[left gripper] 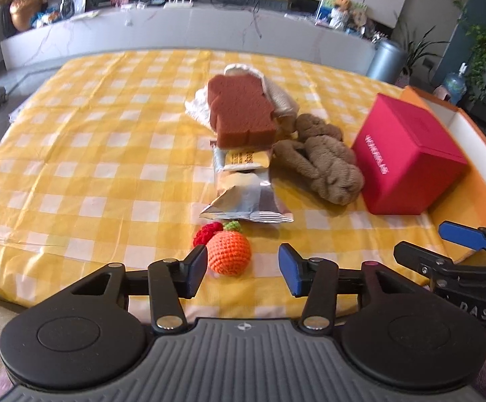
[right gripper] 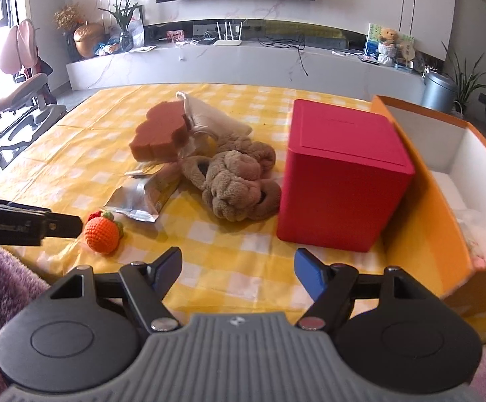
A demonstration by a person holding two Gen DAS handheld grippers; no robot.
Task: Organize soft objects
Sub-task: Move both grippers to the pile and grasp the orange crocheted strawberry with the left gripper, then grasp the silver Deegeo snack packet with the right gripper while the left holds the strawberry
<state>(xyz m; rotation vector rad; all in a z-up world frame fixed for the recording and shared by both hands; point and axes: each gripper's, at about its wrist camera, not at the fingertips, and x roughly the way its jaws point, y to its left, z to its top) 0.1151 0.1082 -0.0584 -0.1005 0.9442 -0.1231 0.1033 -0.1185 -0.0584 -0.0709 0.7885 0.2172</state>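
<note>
The left gripper (left gripper: pixel 243 269) hangs spread wide and empty, with the crocheted orange (left gripper: pixel 229 253) just ahead between its fingers, nearer the left one. The right gripper (right gripper: pixel 236 276), also parted and empty, is farther from it, facing the red box (right gripper: pixel 340 181). Beyond lie a foil packet (left gripper: pixel 246 197), brown plush (left gripper: pixel 323 164) and sponge (left gripper: pixel 243 110) on the yellow checked table (left gripper: pixel 92 154); the orange bin (right gripper: pixel 420 207) sits right, in a living room.

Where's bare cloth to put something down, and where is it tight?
Free: the wide cloth left of the sponge and foil bag, and the strip between the right gripper and red box. Crowded: the sponge, bag, brown plush and box sit packed together; the orange bin flanks the box.
</note>
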